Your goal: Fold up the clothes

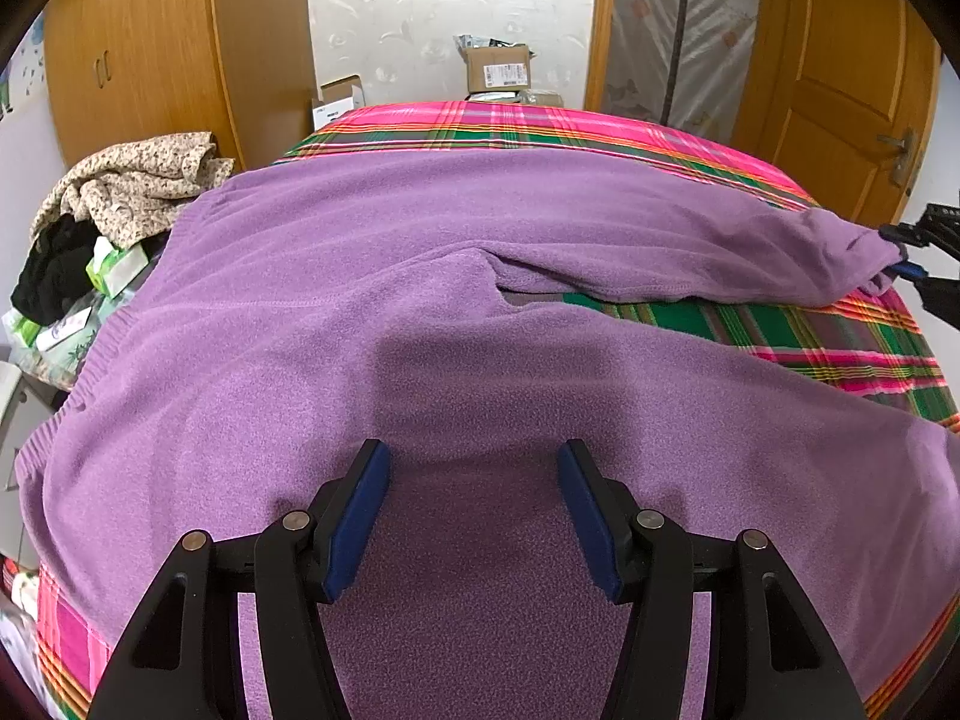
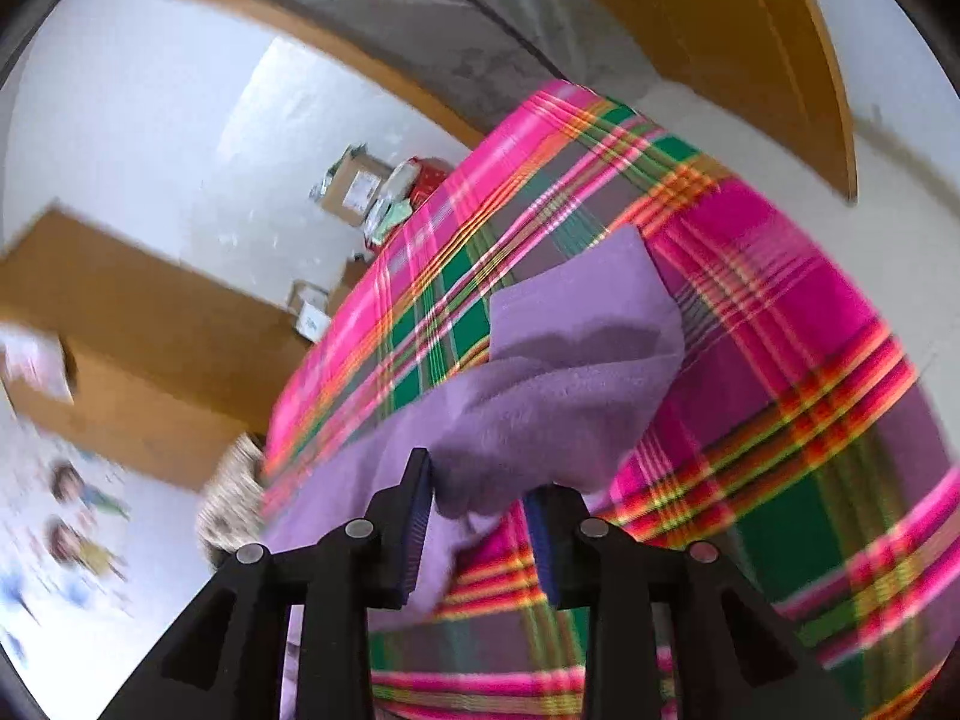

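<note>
Fleece top (image 1: 372, 300), purple: soft, light, floppy, clings to plaid bed cover (image 1: 540, 126). Left tongs (image 1: 474, 516) wide, empty above it. Right tongs (image 2: 480, 528) part-open, sleeve cuff (image 2: 540, 420) loose btwn pads. Grab cuff/hem edges.

Your right wrist view is smeared by motion: the plaid bedcover (image 2: 750, 360), wardrobe (image 2: 150, 348) and wall pictures (image 2: 84, 516) all streak, and the box labels (image 2: 360, 186) can't be read. The purple sweater's (image 2: 540, 396) cuff end sits between your right gripper's (image 2: 480, 516) blue pads; contact can't be judged. In your left wrist view, the sweater's near hem runs off the bottom edge and the right gripper (image 1: 918, 258) is cropped at the right.
</note>
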The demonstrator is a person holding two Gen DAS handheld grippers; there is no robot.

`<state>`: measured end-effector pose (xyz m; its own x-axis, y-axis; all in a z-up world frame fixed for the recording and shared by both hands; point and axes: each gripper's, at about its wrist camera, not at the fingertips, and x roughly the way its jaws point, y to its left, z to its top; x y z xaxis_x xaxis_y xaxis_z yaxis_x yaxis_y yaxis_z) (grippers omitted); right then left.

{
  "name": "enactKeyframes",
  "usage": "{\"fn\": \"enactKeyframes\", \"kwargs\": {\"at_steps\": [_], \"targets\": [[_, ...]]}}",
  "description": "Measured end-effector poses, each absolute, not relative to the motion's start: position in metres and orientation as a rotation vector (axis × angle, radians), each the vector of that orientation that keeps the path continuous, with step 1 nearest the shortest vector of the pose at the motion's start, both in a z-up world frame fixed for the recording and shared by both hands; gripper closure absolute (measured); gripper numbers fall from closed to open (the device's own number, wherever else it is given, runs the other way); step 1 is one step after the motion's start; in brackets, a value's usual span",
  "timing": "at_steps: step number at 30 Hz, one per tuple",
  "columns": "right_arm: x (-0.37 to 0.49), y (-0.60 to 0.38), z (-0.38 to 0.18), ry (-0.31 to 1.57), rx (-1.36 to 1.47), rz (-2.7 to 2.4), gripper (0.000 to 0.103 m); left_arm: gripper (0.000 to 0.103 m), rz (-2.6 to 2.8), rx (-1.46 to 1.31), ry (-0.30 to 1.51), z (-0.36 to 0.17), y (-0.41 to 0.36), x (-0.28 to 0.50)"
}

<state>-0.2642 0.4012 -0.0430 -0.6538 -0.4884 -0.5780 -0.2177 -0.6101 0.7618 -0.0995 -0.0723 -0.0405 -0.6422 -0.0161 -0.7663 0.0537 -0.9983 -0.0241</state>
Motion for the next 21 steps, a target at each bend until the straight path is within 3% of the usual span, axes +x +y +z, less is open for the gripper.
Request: {"fn": "enactKeyframes", "kwargs": {"at_steps": [1,4,9,11,14,16,21], "targets": [[-0.267,0.402,-0.044,-1.306,1.209,-2.392,0.071,0.042,-2.811,1.311,0.069,-0.04,-0.072,-0.1],[-0.275,0.382,-0.029,-1.15,1.175,-2.47,0.095,0.042,-2.811,1.311,0.068,-0.04,-0.071,-0.1],[-0.27,0.283,0.004,-0.603,1.141,-2.403,0.096,0.042,-2.81,1.312,0.067,-0.04,-0.071,-0.1],[-0.261,0.232,-0.002,-0.399,1.197,-2.263,0.094,0.042,-2.811,1.312,0.068,-0.04,-0.071,-0.1],[-0.243,0.187,-0.019,-0.242,1.269,-2.148,0.09,0.042,-2.812,1.312,0.072,-0.04,-0.072,-0.1],[-0.236,0.178,-0.028,-0.235,1.302,-2.105,0.074,0.042,-2.815,1.312,0.078,-0.04,-0.072,-0.1],[-0.225,0.2,-0.021,-0.298,1.289,-2.129,0.068,0.038,-2.824,1.321,0.075,-0.041,-0.072,-0.1]]}}
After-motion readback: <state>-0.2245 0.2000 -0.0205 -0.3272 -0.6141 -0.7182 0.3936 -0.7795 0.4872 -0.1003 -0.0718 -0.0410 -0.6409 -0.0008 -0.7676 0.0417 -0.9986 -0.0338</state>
